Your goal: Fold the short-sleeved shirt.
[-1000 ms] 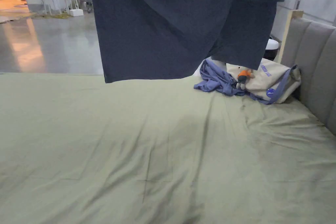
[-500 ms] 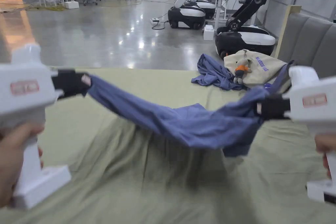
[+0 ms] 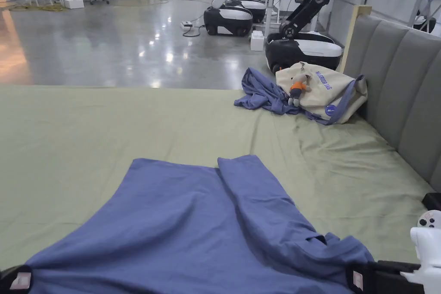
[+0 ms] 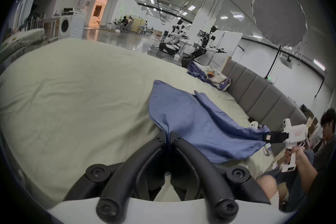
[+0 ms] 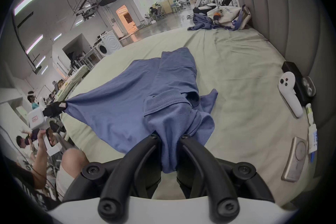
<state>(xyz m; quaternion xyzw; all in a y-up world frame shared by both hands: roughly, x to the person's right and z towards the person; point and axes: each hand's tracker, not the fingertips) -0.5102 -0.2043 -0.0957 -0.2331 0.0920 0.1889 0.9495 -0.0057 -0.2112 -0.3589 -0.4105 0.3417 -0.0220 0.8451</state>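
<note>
I am pinching the blue shirt [image 3: 206, 226] at its two near corners, so that its far end is lying spread on the green bed [image 3: 107, 127] while the near edge is hanging stretched between my tools. The left gripper [image 4: 168, 137] is clamping a thin edge of cloth, its fingers [image 4: 160, 138] nearly meeting. The right gripper [image 5: 168, 137] is holding a thicker bunch of fabric with the collar just ahead, so its fingers [image 5: 153, 137] are standing a little apart around it. I judge this hold is keeping the cloth taut for laying flat.

At one o'clock on the bed, well apart from the shirt, a crumpled blue garment [image 3: 262, 94] is lying against a cream bag [image 3: 329, 92]. At three o'clock, by the grey headboard [image 3: 400, 92], a white controller [image 5: 291, 95] is resting clear of the cloth. One flap is lying doubled over along the middle and looks to need smoothing first.
</note>
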